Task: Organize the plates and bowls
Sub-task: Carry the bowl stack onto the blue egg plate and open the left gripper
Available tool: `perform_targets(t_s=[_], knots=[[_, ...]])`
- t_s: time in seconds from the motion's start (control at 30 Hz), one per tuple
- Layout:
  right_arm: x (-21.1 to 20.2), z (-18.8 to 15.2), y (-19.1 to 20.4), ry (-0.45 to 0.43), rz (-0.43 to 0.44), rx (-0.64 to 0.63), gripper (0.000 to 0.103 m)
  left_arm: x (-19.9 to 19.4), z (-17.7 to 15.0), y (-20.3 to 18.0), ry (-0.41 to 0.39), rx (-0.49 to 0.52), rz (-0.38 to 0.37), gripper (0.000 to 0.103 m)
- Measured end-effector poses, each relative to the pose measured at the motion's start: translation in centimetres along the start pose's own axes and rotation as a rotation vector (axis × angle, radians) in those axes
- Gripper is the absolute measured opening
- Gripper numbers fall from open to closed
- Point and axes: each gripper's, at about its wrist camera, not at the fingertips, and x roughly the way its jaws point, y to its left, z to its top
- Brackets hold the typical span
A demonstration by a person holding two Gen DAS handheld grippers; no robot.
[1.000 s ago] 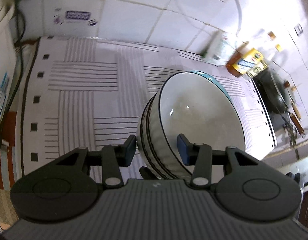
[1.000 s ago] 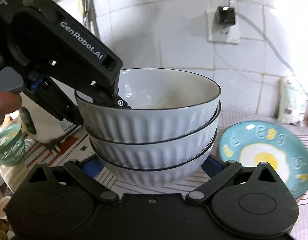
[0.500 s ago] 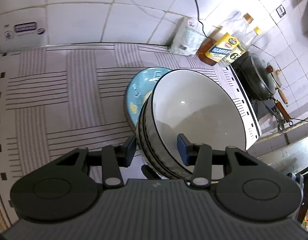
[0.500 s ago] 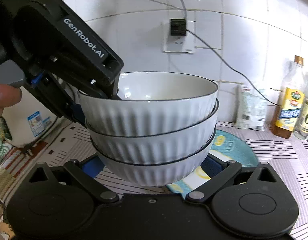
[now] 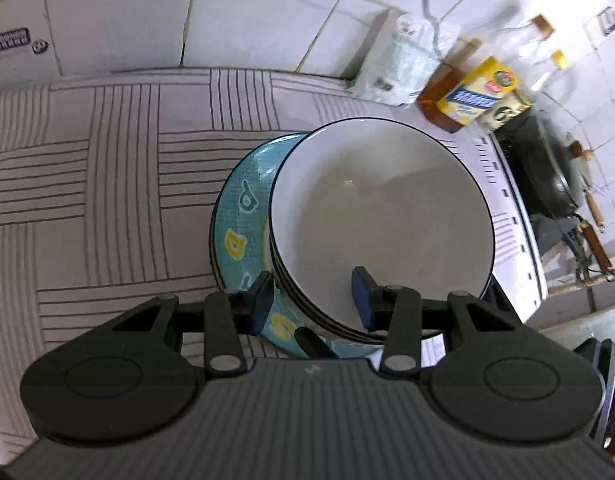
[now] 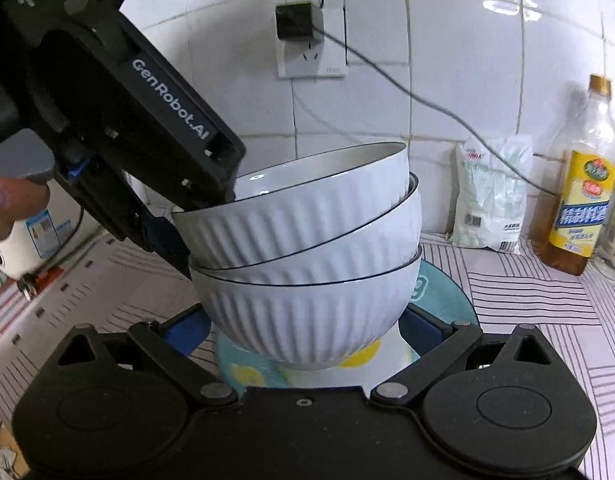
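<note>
Three white ribbed bowls (image 6: pixel 307 280), nested in a stack, now sit low over the blue egg-print plate (image 5: pixel 237 220); half a second ago the plate lay farther behind them, and a second ago it was well off to the right in the right wrist view. The upper two bowls now tilt up toward the right, where before the stack stood level.

The left gripper (image 5: pixel 313 300) straddles the near rim of the stack: one blue pad is outside the wall, the other inside the top bowl, the jaws closed partway onto the rim. From the right wrist view that same gripper comes down from the upper left and bites the left edge of the stack. The right gripper (image 6: pixel 303 330) cradles the bottom bowl, its blue pads on either side of the lower wall, spread wide; whether they press the bowl or only flank it cannot be told. The bottom bowl's foot is over the plate's yolk, and contact with the plate is not clear.

The striped tablecloth (image 5: pixel 107 184) is bare to the left. To the right stand a white bag (image 6: pixel 491 196) and an oil bottle (image 6: pixel 579 196) against the tiled wall (image 6: pixel 447 60), with the counter edge and a dark wok (image 5: pixel 547 172) beyond.
</note>
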Motion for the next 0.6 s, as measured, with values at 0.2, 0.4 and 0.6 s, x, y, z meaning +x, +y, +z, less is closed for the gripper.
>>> perform_targets(t_s=[0.2, 0.4, 0.6], knots=[[2.6, -1.5, -1.8, -0.005, 0.042, -0.038, 0.102, 1.8, -0.1, -0.1, -0.036, -0.015, 0.035, 0.040], [3.0, -1.4, -2.2, -0.021, 0.057, -0.031, 0.102, 2.0, -0.3, -0.9, -0.049, 0.023, 0.074, 0.040], [3.1, -2.0, -2.2, -0.020, 0.045, -0.074, 0.102, 2.4, -1.0, -1.6, -0.062, 0.066, 0.111, 0.040]])
